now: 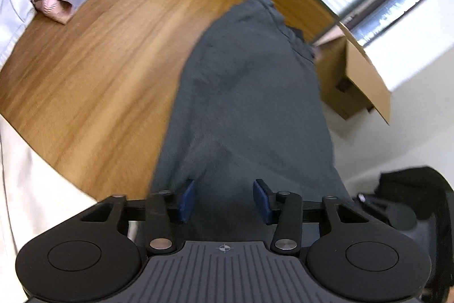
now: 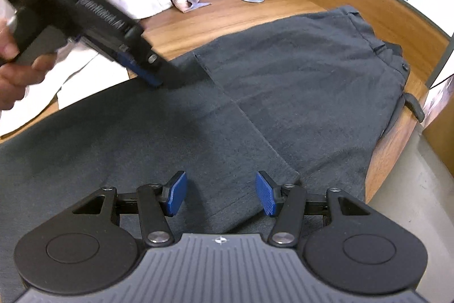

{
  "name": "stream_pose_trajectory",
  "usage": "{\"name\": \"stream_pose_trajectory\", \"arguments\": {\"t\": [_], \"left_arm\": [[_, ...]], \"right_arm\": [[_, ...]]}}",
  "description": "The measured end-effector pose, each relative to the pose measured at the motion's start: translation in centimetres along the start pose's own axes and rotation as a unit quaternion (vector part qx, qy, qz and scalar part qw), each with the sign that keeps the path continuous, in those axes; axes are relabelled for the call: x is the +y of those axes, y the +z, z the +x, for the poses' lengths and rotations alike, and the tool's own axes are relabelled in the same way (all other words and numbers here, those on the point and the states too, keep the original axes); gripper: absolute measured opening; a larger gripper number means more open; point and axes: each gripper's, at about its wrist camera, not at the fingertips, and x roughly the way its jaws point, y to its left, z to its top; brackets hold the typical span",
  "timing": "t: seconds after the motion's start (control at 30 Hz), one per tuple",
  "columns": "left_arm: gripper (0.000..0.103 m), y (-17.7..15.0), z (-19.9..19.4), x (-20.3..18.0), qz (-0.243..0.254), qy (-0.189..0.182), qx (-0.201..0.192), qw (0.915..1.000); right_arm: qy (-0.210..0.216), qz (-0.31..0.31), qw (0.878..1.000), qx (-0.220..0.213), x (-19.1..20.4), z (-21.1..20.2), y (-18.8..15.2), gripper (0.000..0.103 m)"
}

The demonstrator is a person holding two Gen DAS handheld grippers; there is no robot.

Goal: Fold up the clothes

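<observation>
The dark grey trousers (image 2: 283, 81) lie spread flat on the wooden bench (image 2: 227, 16), waistband toward the far edge, one layer's hem crossing the middle. My right gripper (image 2: 221, 193) hovers released above that hem; my left gripper (image 1: 224, 199) is also spread wide over the cloth, gripping nothing, both poised to take the edges
</observation>
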Motion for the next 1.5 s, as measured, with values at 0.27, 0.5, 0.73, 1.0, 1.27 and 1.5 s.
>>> {"name": "stream_pose_trajectory", "arguments": {"t": [0.27, 0.5, 0.73, 1.0, 1.27, 1.5], "left_arm": [[0.042, 0.7, -0.3, 1.2, -0.122, -0.008, -0.022, 0.9922], [0.060, 3.0, -4.2, -2.5, -0.084, 0.002, -0.035, 0.9958], [0.067, 6.1, -4.8, -5.0, -0.087, 0.030, -0.072, 0.9931], [0.077, 6.9, -1.6, -8.0, -0.113, 0.114, -0.096, 0.9824], [0.077, 6.3, 2.9, -10.7, -0.163, 0.162, -0.068, 0.9710], [0.077, 7.7, 6.4, -13.8, -0.132, 0.192, -0.044, 0.9714]], "right_arm": [[0.005, -0.004, 1.000, 0.015, -0.5, 1.1, 0.4, 0.071], [0.027, 0.042, 0.999, 0.003, -3.7, -2.3, 2.4, 0.069], [0.031, 0.108, 0.994, 0.000, -12.6, -4.2, 4.7, 0.070], [0.041, 0.185, 0.982, 0.014, -26.5, -0.8, 7.6, 0.070], [0.085, 0.168, 0.981, 0.040, -34.2, 4.8, 12.2, 0.080], [0.154, 0.132, 0.975, 0.090, -36.7, 10.0, 14.8, 0.085]]}}
